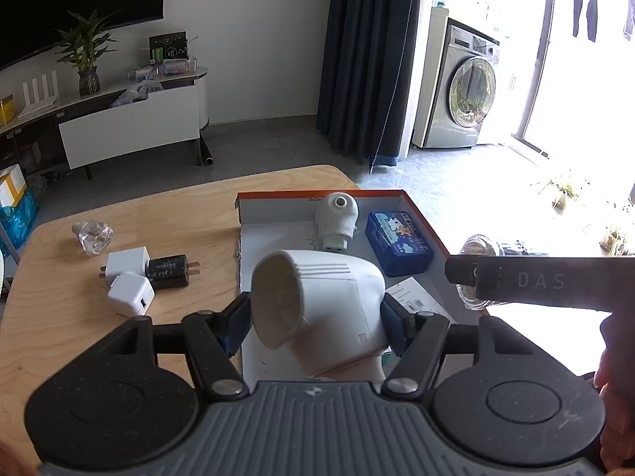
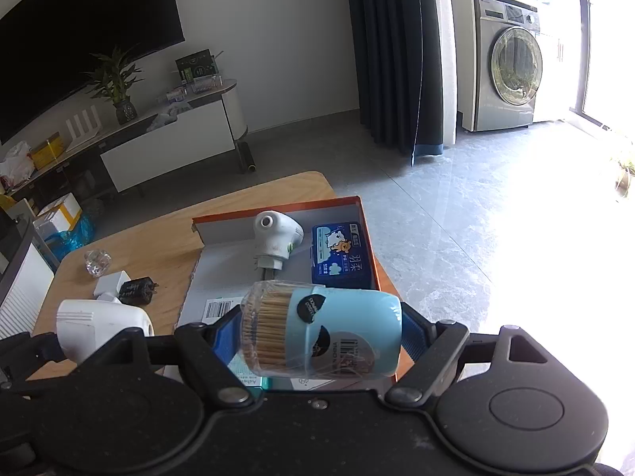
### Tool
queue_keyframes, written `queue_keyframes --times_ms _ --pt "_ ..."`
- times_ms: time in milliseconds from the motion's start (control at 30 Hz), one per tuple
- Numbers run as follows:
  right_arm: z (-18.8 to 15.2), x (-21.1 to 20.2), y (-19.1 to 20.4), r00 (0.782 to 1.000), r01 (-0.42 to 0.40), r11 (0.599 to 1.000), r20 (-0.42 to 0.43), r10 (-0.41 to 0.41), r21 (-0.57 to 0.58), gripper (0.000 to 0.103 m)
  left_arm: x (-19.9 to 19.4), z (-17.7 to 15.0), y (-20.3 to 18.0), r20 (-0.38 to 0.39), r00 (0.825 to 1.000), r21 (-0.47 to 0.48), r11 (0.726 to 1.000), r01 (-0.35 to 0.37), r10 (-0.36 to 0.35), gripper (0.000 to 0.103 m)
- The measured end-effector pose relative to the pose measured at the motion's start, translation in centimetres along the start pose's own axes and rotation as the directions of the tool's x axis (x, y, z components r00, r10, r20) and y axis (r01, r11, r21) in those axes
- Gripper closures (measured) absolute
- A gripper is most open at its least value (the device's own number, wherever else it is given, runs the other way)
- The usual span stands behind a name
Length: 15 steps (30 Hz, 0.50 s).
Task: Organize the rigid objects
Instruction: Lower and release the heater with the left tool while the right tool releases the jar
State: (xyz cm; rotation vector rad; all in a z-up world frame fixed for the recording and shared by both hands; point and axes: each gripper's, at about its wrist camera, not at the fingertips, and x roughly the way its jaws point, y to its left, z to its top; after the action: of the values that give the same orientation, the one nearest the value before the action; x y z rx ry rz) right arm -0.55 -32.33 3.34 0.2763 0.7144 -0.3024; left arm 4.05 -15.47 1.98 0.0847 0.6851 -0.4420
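My left gripper (image 1: 317, 311) is shut on a white, cone-mouthed plastic device (image 1: 333, 297), held over the near end of an orange-rimmed cardboard box (image 1: 317, 193). That device also shows at the left of the right wrist view (image 2: 99, 323). My right gripper (image 2: 321, 329) is shut on a light blue toothpick jar (image 2: 341, 325), lying sideways between the blue pads above the box's near right corner. One right finger (image 1: 535, 281) reaches in from the right of the left wrist view. Inside the box lie a white plug-in unit (image 1: 337, 218) and a blue tissue pack (image 1: 399, 242).
On the wooden table (image 1: 178, 206) left of the box lie a clear glass knob (image 1: 93, 234), two white chargers (image 1: 127, 261) (image 1: 131, 293) and a black charger (image 1: 168, 271). A barcode label (image 1: 418, 299) lies in the box. The table's far edge drops to the tiled floor.
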Motion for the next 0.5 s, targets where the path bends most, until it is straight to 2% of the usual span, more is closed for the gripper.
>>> queue_keyframes --times_ms 500 --pt "0.7 1.1 -0.1 1.0 0.008 1.0 -0.006 -0.008 0.008 0.009 1.8 1.3 0.4 -0.005 1.0 0.003 1.0 -0.014 0.014 0.035"
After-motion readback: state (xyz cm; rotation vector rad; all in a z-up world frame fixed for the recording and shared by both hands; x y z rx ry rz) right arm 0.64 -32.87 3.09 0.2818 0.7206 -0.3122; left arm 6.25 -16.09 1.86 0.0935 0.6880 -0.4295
